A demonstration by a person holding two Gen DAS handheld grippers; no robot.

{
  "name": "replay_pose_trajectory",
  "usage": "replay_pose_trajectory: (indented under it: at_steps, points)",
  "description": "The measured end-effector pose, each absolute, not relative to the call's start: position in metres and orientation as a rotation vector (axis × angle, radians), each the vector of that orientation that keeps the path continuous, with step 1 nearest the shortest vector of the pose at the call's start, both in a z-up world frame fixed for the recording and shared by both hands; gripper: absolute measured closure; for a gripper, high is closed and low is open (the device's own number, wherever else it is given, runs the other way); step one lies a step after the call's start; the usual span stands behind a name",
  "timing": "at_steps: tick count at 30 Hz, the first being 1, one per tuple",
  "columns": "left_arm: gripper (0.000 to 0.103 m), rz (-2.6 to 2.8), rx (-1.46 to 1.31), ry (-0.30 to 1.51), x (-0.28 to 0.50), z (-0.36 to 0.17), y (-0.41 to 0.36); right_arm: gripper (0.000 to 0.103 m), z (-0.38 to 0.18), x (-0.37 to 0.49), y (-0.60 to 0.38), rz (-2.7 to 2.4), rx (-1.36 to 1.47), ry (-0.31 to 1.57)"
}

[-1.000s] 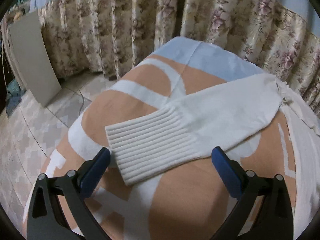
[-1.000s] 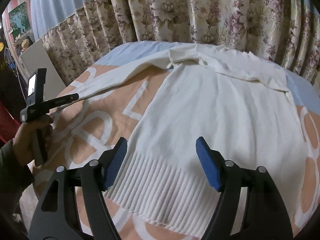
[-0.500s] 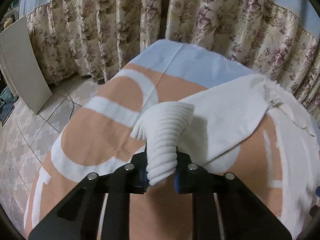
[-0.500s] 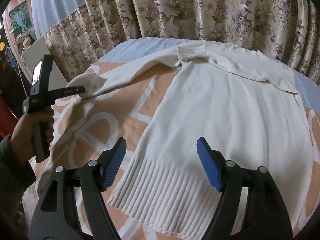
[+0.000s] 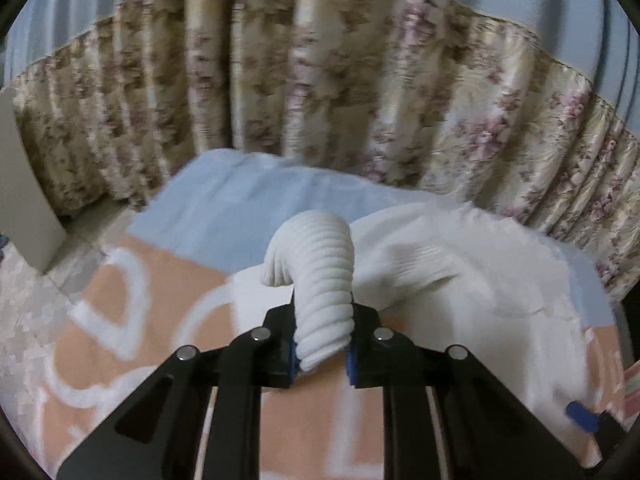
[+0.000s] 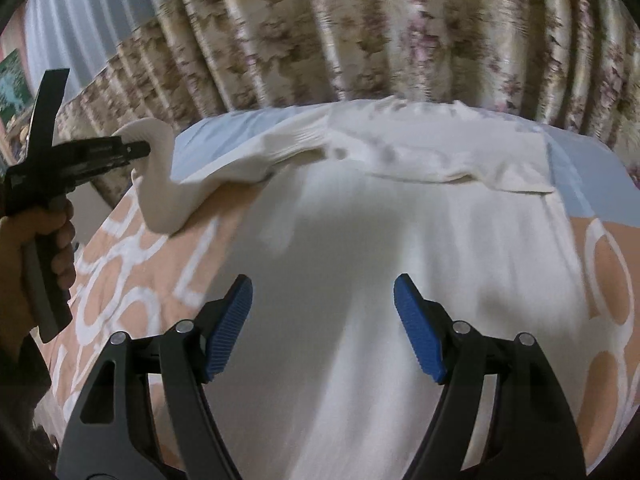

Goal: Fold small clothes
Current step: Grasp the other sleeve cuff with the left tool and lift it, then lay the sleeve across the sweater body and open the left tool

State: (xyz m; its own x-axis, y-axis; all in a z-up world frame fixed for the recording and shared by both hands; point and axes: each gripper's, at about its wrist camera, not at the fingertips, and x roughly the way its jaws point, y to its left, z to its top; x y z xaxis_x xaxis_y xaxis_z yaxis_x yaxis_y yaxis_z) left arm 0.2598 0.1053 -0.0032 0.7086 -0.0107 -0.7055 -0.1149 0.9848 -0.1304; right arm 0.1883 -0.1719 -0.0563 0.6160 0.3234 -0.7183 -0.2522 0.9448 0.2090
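A white knit sweater lies spread on a bed with an orange, white and blue cover. My left gripper is shut on the ribbed sleeve cuff and holds it lifted above the bed; it also shows in the right wrist view at the left with the sleeve trailing to the sweater's shoulder. My right gripper is open and empty, hovering over the sweater's body. Its blue tip shows at the lower right of the left wrist view.
Floral curtains hang close behind the bed. A white board leans at the far left over a tiled floor. The bed cover's blue part lies at the far end.
My left gripper closed on the sleeve cuff and lifted it, carrying it up and toward the sweater. My right gripper moved forward over the sweater's body, still open.
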Motion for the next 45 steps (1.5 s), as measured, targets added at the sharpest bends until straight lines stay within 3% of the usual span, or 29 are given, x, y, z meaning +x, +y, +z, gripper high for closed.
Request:
replay_pose_trajectory:
  at_steps: [8,18,29,32,37,45]
  points:
    - [0.086,-0.038,-0.068,0.787,0.335,-0.007,-0.028,0.028,-0.060,0.232,-0.281,0.205,0.189,0.822]
    - [0.086,-0.223,0.019,0.832,0.386,-0.054,-0.196,0.028,-0.076,0.268,-0.391,0.051,0.219,0.833]
    - [0.080,-0.331,0.080,0.906,0.411,-0.096,-0.277,0.028,-0.090,0.282,-0.445,-0.031,0.235,0.847]
    - [0.068,-0.352,0.087,0.917,0.408,-0.102,-0.282,0.028,-0.094,0.286,-0.444,-0.034,0.244,0.854]
    - [0.036,-0.347,0.098,0.894,0.393,-0.097,-0.278,0.028,-0.092,0.284,-0.426,-0.019,0.216,0.855]
    - [0.026,-0.286,0.105,0.830,0.352,-0.065,-0.221,0.028,-0.079,0.269,-0.399,-0.005,0.201,0.834]
